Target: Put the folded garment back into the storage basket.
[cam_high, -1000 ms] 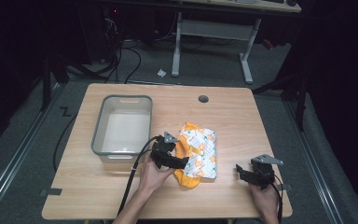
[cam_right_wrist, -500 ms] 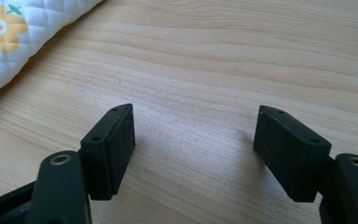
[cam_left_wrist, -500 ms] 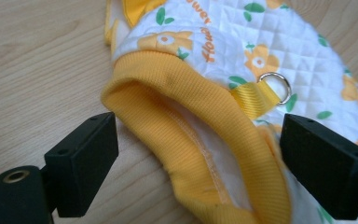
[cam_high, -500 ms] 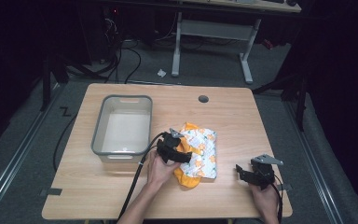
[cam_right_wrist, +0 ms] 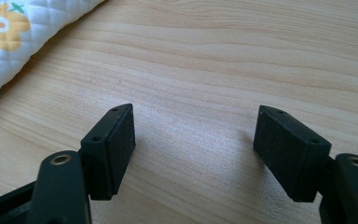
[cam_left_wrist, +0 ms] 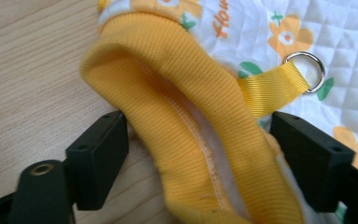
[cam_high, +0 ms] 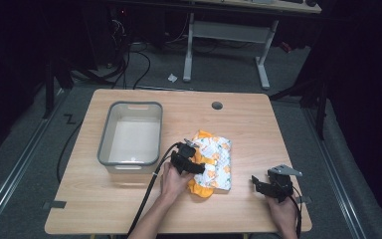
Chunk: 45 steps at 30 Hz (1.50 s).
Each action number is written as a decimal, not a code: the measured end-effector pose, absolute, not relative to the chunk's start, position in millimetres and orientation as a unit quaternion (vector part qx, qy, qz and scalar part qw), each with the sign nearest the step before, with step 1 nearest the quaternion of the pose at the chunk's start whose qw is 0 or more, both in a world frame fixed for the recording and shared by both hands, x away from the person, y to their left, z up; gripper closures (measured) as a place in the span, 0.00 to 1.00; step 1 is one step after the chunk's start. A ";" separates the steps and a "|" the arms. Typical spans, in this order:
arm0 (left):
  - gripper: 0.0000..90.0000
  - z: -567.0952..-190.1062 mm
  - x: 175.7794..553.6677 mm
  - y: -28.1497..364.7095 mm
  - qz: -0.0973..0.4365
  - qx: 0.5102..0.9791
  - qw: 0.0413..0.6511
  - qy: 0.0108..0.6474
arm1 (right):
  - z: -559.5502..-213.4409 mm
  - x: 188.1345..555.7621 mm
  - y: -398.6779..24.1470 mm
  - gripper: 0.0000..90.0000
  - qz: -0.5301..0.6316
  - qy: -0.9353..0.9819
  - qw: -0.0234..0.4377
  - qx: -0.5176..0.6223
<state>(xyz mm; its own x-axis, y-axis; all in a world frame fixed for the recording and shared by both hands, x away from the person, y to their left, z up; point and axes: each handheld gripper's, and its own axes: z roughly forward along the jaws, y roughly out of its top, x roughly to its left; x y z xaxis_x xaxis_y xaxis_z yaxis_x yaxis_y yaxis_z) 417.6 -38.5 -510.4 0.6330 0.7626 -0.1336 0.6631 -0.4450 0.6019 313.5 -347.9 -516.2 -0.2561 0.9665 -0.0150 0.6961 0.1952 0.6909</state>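
On the surface: a quilted pad (cam_high: pixel 218 160) lies near the middle, white with an orange flower print, just right of a grey bin (cam_high: pixel 129 134).
Surface: light wood (cam_high: pixel 248 124), with a round hole (cam_high: pixel 217 105) near the far edge.
Bin: rectangular, standing left of the pad, apart from it.
Pad, detail: in the left tool view a ribbed yellow band (cam_left_wrist: pixel 186 135) curls up from the pad's edge; a yellow strap (cam_left_wrist: pixel 272 86) with a metal ring (cam_left_wrist: pixel 307 70) lies on the quilted face beside it.
Left tool: (cam_high: pixel 189 162) rests on the pad's near left part, hand (cam_high: pixel 171 179) behind it. Its jaws have just been closing; the yellow band stands between them (cam_left_wrist: pixel 200 154). The left jaw sits against the band's outer fold, the right jaw against the strap side; a firm pinch cannot be confirmed, so the jaws read as spread around the band.
Right tool: (cam_high: pixel 273 184) sits low over bare wood, right of the pad and apart from it. Jaws spread wide (cam_right_wrist: pixel 193 149), with bare wood between them.
Cable: a black lead (cam_high: pixel 149 194) trails from the left tool toward the near edge.
Floor: grey, with another desk's legs (cam_high: pixel 263 64) beyond.
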 end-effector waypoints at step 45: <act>0.83 -453.5 402.3 -10.0 0.071 0.833 0.414 0.359 | -516.2 313.6 -348.1 0.33 0.291 0.738 0.233 0.563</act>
<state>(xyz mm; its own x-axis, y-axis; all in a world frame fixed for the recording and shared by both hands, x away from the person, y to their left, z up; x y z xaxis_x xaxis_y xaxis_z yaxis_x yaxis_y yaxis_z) 402.3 -10.0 -453.5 0.7316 0.6577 -0.1795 0.5399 -0.3982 0.7416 313.6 -348.1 -516.2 -0.2578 0.9661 -0.0159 0.6954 0.1970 0.6911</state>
